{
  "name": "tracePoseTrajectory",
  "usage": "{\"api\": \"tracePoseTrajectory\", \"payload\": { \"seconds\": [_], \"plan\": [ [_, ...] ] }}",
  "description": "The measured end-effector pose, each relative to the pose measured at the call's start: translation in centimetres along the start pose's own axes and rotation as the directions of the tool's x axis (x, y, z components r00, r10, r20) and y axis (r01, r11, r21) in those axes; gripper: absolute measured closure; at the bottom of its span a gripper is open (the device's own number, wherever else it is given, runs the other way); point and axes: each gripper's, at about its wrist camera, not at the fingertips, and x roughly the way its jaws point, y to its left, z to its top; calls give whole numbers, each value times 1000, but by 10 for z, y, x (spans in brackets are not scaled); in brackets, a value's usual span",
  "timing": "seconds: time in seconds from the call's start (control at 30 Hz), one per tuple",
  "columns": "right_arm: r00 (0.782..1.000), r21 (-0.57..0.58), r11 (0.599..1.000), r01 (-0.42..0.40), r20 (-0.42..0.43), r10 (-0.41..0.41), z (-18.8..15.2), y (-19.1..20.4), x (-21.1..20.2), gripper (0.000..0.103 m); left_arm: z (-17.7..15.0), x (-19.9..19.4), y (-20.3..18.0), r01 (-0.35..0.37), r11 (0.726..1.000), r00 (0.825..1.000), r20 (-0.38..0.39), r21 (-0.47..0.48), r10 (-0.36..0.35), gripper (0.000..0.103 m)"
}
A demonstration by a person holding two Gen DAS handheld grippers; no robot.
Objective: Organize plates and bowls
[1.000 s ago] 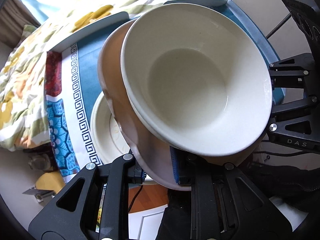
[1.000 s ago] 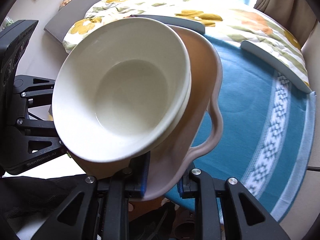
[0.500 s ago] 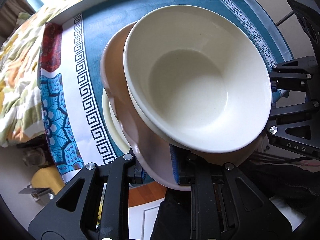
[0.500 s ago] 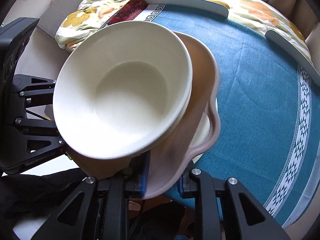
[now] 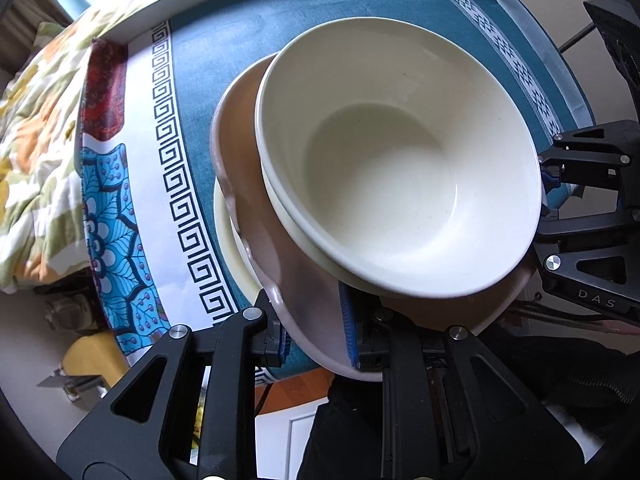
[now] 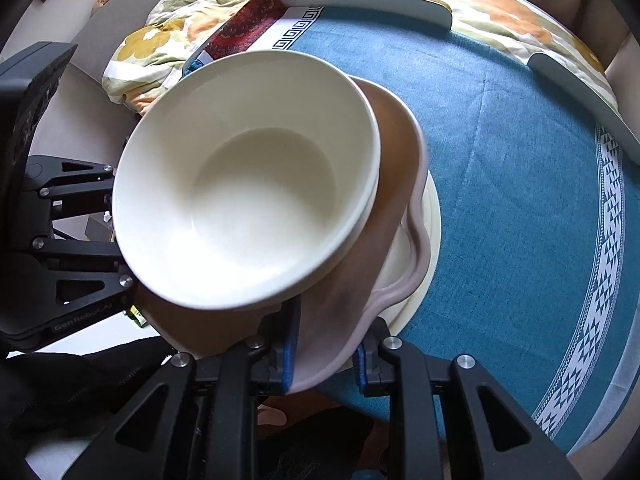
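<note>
Table w/ teal cloth [image 5: 224, 92]; cream plate [image 6: 430, 240] on it.

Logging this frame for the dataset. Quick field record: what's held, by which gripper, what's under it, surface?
held: pink handled dish, white bowls stacked in it
left gripper: shut on the pink dish's rim
right gripper: shut on the pink dish's opposite rim
below: cream plate on the table, partly under the dish
contact dish to plate: cannot tell
surface: teal tablecloth
bowl contents: empty
</note>
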Motion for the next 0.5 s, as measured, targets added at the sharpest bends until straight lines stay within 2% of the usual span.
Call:
{"api": "tracePoseTrajectory", "payload": {
  "seconds": [0.2, 0.4, 0.5],
  "plan": [
    [1000, 1, 1000, 4, -2, -4, -3, 0, -1, 82, -1, -2, -3, -22, 1000, 1000, -4, 1, 22, 84],
    [1000, 3, 1000, 19, 2, -19, -3, 3, -3, 82, -2, -7, -14, -157, 985, 988, 13, 66, 156, 77],
    [1000, 0, 1000, 30, 6, -30, -5, 5, -6, 82, -3, -11, -15, -166, 983, 986, 22, 72, 165, 77]
  ]
}}
